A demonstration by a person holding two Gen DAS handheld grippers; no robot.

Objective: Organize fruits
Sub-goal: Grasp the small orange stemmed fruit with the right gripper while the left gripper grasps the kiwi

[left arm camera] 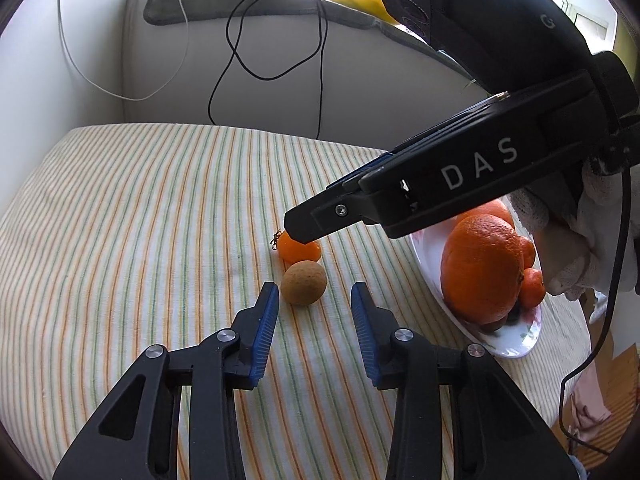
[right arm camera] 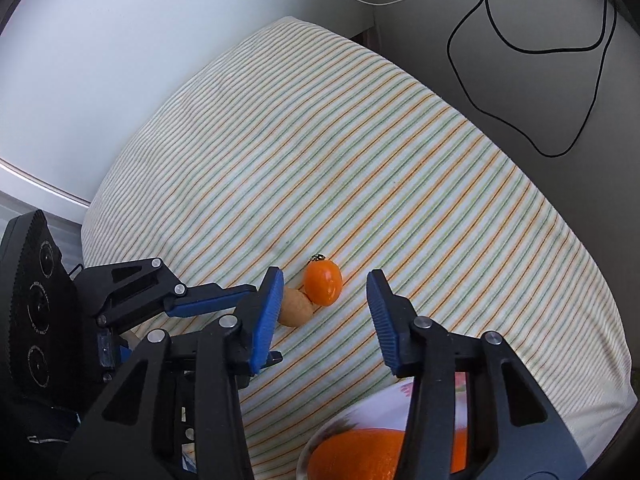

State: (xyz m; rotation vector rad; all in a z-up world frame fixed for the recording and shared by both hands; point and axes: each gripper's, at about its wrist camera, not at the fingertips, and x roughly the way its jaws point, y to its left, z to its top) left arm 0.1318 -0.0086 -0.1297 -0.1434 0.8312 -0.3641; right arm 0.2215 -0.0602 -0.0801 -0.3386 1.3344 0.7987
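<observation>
My left gripper (left arm camera: 315, 294) and right gripper (right arm camera: 325, 286) hover with fingers apart, gripping nothing. One brown fruit (left arm camera: 303, 282) touches one orange tomato (right arm camera: 323, 282) at its twelve o'clock; striped cloth (left arm camera: 140, 220) lies bare toward nine. At three, one plate (left arm camera: 516, 340) heaped with oranges (left arm camera: 482, 268).

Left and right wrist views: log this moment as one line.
left gripper: open, at brown fruit | right gripper: open over small orange fruit | plate: oranges | both loose fruits touching on striped cloth
</observation>
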